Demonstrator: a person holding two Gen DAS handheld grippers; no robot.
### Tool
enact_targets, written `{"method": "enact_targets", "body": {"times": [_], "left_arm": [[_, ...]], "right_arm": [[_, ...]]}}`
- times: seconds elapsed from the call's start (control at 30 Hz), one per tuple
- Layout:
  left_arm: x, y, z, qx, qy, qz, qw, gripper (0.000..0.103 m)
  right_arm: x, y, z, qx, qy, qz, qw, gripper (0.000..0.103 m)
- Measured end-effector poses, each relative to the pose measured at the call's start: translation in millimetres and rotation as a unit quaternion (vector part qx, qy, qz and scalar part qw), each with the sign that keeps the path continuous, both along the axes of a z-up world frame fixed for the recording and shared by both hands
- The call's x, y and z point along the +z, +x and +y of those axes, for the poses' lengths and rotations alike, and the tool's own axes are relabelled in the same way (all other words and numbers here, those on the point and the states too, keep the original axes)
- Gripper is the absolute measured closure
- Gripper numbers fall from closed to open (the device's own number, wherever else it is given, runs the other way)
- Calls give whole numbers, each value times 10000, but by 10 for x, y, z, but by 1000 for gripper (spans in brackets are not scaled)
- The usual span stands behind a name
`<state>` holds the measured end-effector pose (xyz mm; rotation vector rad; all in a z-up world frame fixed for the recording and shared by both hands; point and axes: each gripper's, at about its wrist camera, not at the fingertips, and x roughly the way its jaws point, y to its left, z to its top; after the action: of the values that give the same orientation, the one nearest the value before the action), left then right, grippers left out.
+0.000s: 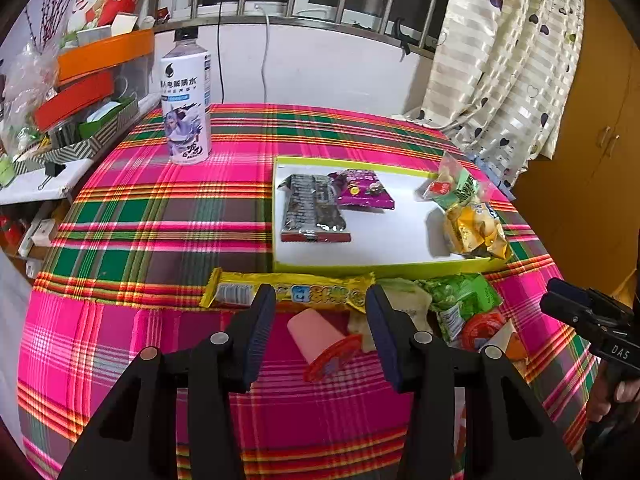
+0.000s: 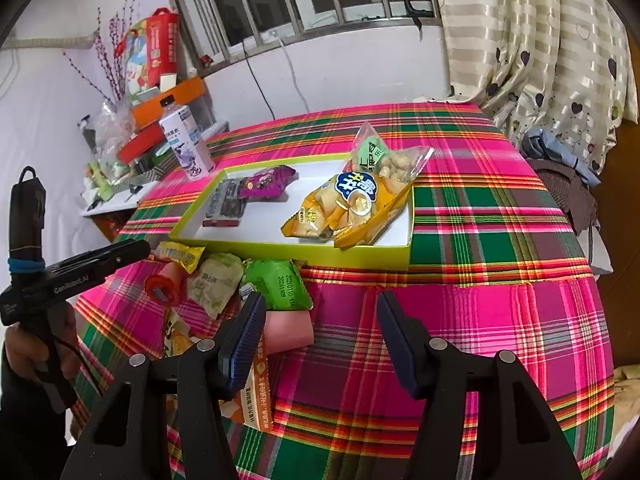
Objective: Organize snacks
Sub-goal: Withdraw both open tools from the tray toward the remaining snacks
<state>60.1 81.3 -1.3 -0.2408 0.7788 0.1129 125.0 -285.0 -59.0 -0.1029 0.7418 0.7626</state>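
Showing pink cup (image 1: 316,334) — right view, orange packet (image 2: 256,396)

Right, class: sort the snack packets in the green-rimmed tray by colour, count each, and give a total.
Black-and-silver packet: 1
Purple packet: 1
Yellow bag: 1
Clear bag with green label, leaning at the far corner: 1
Total in the tray: 4

Bottle: my white drink bottle (image 1: 186,106) stands upright near the surface's far left corner.
Cloth: plaid tablecloth (image 1: 160,216) covers the surface.
Curtain: heart-print curtain (image 1: 512,60) hangs past the far right corner.
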Motion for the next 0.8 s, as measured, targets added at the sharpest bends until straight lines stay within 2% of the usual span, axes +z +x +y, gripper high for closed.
{"method": "enact_targets", "body": {"times": [0.33, 0.63, 0.8], "left_arm": [[-98, -24, 28, -85, -110, 125, 9998, 55], [-263, 59, -60, -167, -30, 342, 9993, 55], [-312, 94, -87, -190, 4, 320, 9993, 55]], "right_arm": [[-9, -10, 23, 23, 4, 39, 10000, 45], [-68, 16, 15, -40, -22, 117, 9999, 45], [-90, 26, -7, -41, -9, 166, 9999, 45]]}}
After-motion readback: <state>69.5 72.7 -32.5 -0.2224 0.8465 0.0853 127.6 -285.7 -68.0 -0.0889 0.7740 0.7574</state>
